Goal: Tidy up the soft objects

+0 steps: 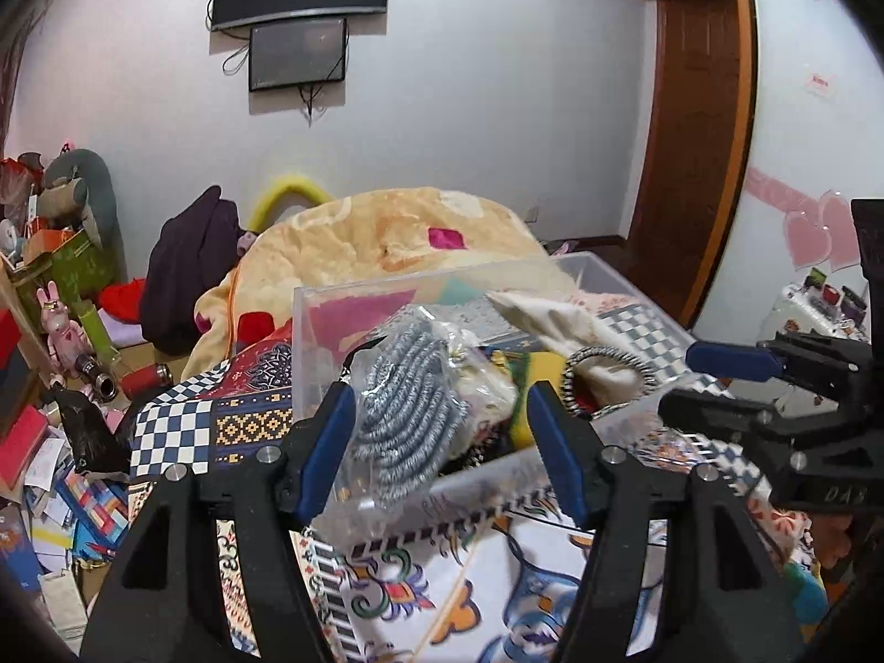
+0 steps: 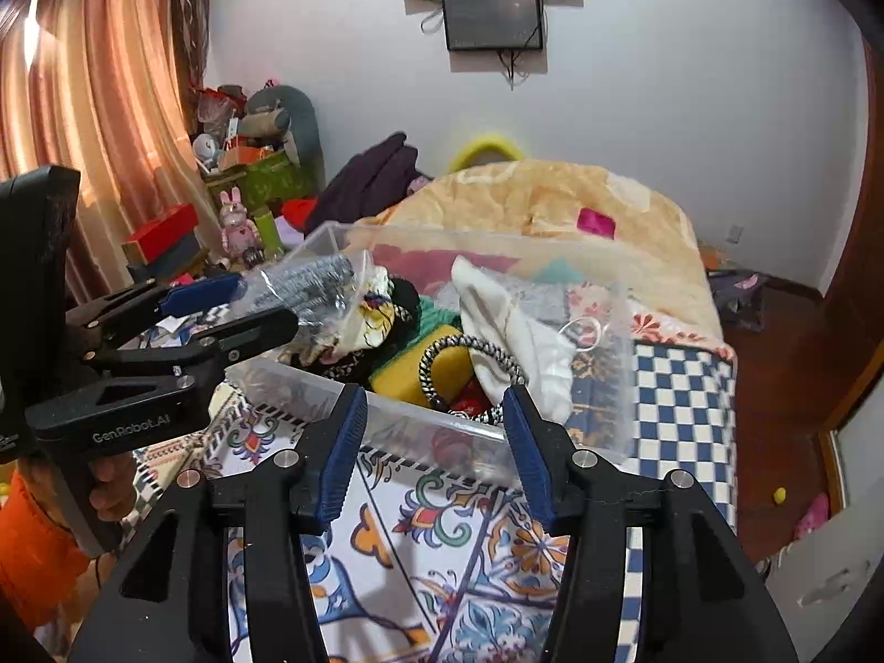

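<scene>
Both my grippers, left (image 1: 442,442) and right (image 2: 436,445), stand open and empty at the near wall of the clear box (image 2: 387,414). The bag (image 1: 409,403) of grey coiled cord lies inside at its left end: light, limp, crinkly, probably slippery; I judge its bulging middle the best hold.

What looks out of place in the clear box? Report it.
The clear plastic bag of grey coiled bands leans over the near-left rim of the clear plastic box, partly sticking out instead of lying inside. The other soft items sit within the walls.
</scene>
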The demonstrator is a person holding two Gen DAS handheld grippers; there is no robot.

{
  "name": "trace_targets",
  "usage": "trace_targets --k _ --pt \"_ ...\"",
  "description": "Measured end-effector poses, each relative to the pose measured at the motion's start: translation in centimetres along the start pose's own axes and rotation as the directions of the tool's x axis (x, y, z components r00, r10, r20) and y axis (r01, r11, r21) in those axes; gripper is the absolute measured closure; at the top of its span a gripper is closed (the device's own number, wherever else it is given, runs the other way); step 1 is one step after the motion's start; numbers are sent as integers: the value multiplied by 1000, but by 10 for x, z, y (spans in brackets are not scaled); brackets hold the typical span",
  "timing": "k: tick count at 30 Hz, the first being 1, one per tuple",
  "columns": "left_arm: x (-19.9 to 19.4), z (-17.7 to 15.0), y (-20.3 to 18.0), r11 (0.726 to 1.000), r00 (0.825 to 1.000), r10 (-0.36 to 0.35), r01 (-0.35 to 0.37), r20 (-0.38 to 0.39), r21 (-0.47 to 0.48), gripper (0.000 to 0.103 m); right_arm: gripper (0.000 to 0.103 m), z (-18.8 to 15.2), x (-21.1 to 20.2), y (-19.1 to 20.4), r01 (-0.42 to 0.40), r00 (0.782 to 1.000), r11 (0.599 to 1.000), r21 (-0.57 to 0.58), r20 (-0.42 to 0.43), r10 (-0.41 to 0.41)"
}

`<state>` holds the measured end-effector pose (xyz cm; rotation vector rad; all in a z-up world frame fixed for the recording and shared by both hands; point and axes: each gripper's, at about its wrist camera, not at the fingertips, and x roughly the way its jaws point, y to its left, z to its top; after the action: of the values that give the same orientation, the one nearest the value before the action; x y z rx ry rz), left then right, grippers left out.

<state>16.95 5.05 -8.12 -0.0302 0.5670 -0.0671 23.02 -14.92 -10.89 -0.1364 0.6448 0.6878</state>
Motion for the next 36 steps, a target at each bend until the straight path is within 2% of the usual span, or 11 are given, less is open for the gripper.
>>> trace_targets --k 6,12,14,18,21,22,24,26,28,32,36 --pt "-48 12 -5 1000 995 -6 6 105 -8 39 55 13 -42 7 55 990 998 -20 129 -52" --pt "-102 26 -12 1000 974 4 1 225 -22 39 55 24 -78 13 79 966 997 -5 248 -76" --pt "-118 29 -15 1000 966 12 -8 260 -19 38 49 25 -88 16 80 957 997 -4 280 -75" --pt "-139 31 -22 999 949 32 -32 313 -6 26 40 26 -106 25 90 937 996 -11 341 -81" --pt "-149 30 -27 999 940 46 -50 338 2 23 29 25 -115 29 90 923 996 -10 376 -80" --pt "-150 30 -27 999 939 45 -48 341 1 19 27 25 -117 31 92 919 996 -8 386 -82" --pt "-154 29 -27 999 934 48 -49 355 -7 11 25 24 -121 33 94 910 996 -4 405 -85" --pt "-160 27 -29 998 925 63 -65 376 -7 11 22 24 -124 35 98 904 995 -4 418 -88" --pt "-165 27 -31 998 919 63 -67 389 -4 2 19 24 -124 37 110 897 994 -4 431 -98" --pt "-170 26 -33 997 910 67 -71 409 -5 1 13 22 -127 39 115 890 993 -1 445 -103" --pt "-172 25 -36 997 909 63 -71 412 4 0 1 18 -129 36 114 881 993 15 460 -108"
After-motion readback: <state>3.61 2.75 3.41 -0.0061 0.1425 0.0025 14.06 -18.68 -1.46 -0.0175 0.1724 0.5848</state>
